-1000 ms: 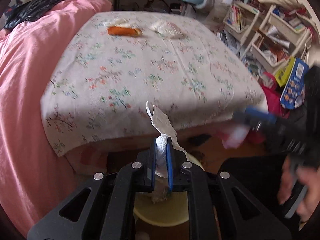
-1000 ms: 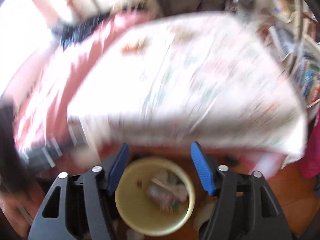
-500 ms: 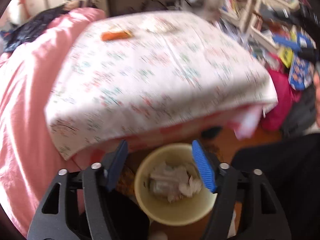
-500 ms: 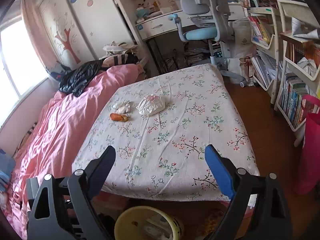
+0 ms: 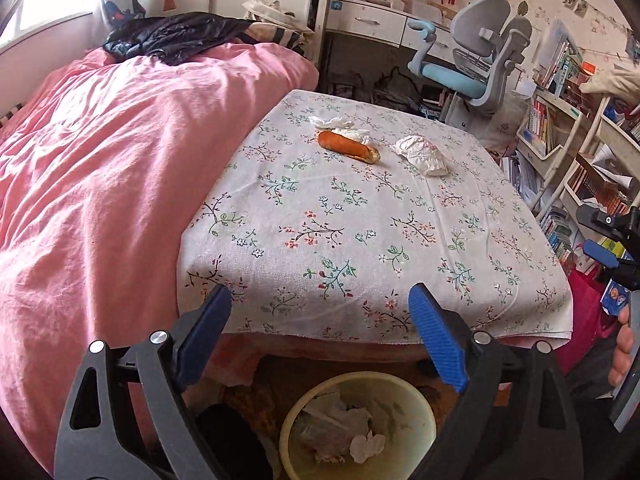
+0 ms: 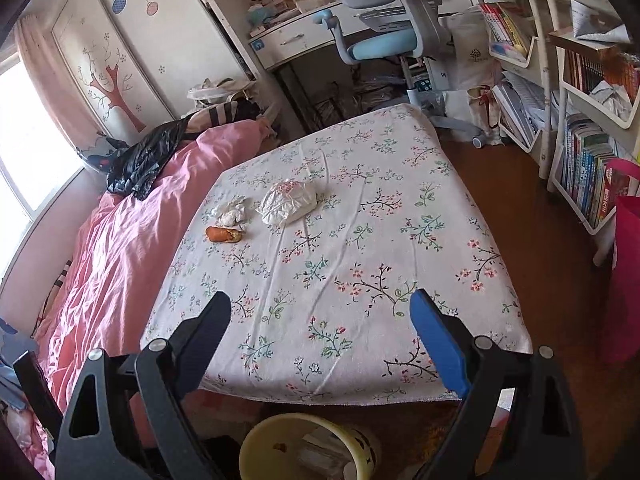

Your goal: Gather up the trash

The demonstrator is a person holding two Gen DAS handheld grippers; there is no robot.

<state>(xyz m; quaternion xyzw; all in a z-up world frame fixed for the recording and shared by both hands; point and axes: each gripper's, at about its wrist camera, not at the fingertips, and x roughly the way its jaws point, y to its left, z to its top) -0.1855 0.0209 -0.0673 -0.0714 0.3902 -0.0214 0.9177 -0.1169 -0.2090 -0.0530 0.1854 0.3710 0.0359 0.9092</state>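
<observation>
Left to right, both wrist views.

Pink duvet (image 5: pixel 100 184) fills the left side, black jacket (image 5: pixel 172 38) bunched at its far end. Just beside it, the table under a floral cloth (image 5: pixel 360 232).

Trash on the cloth, all at the far end: crumpled tissue (image 5: pixel 340 126) at the back, an orange carrot-like scrap (image 5: pixel 346 146) touching its near edge, then a crumpled white wrapper (image 5: pixel 422 154) near it to the right. In the right wrist view the same three: tissue (image 6: pixel 232 210), orange scrap (image 6: pixel 224 234), wrapper (image 6: pixel 288 202). The near half of the cloth shows only the floral print.

Left gripper (image 5: pixel 320 340): fingers spread wide, holding nothing, low at the near table edge. Directly below it on the floor, yellow bin (image 5: pixel 356 424) with white paper and wrappers inside.

Right gripper (image 6: pixel 320 340): fingers also spread wide, nothing between them, over the near edge of the cloth. Bin rim (image 6: pixel 256 440) shows at the bottom of that view, below the table edge. From the left wrist view the right gripper is only partly visible at the far right edge, a hand (image 5: pixel 622 352) under it.

Right side: desk chair with blue seat (image 5: pixel 472 64) behind the table, bookshelves (image 6: pixel 584 136) along the right wall, pink bag (image 6: pixel 624 280) on the floor.
</observation>
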